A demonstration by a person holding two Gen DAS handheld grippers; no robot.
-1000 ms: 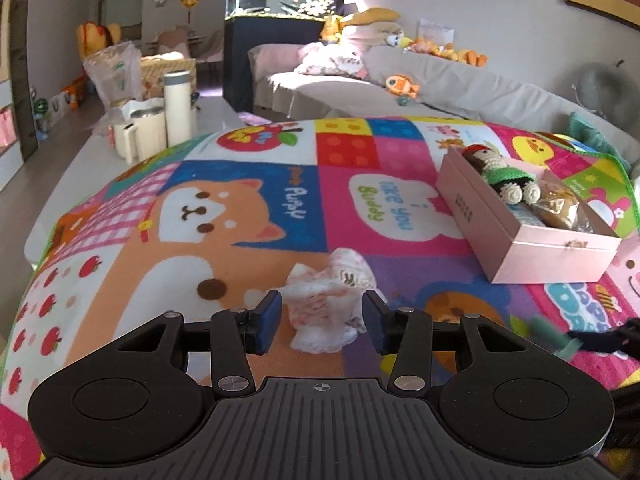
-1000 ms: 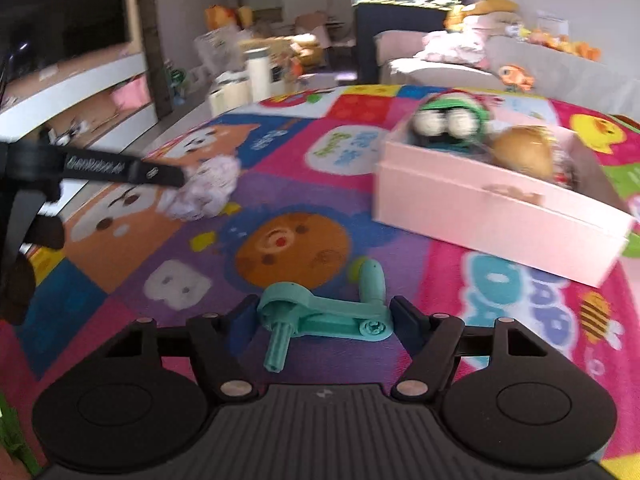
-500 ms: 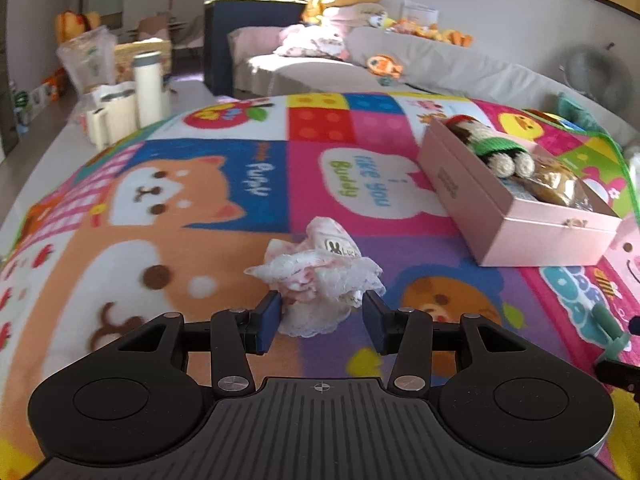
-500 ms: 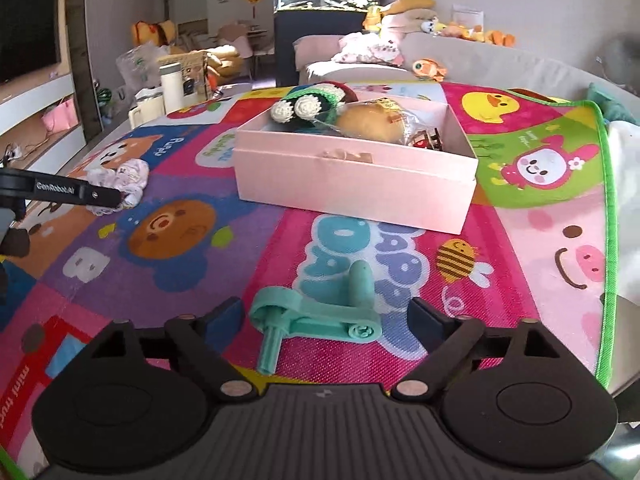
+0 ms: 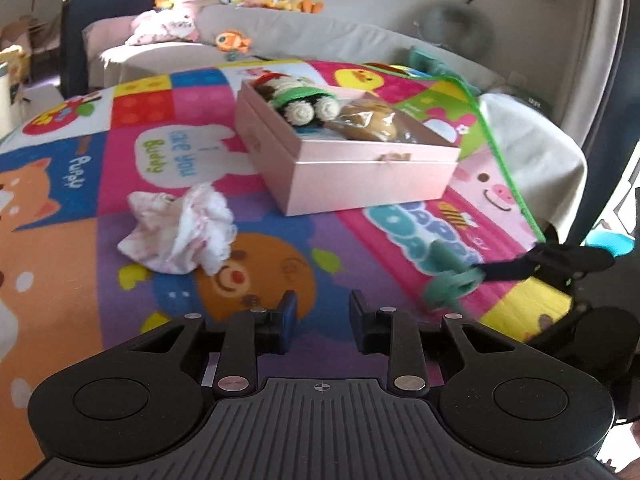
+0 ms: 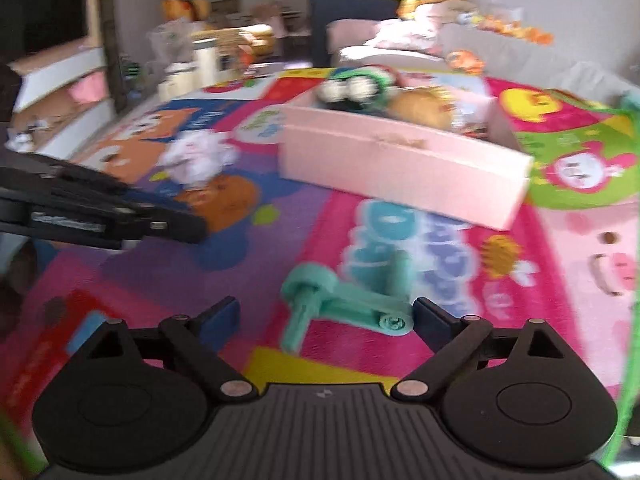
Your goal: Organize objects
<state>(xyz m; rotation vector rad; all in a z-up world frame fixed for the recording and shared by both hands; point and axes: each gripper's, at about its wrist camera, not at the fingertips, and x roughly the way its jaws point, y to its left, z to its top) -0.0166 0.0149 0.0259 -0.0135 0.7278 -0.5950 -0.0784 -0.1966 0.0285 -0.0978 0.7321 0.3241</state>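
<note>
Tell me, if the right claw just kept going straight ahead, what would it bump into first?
Probably the teal crank handle, lying on the mat just ahead between the open right claw fingers. Beyond it sits the pink box; motion blur makes depth uncertain.

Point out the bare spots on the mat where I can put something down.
Bare mat lies between the crumpled cloth and the pink box, and in front of the left gripper. The box is crowded with toys. The teal crank sits between the right gripper's open fingers.
</note>
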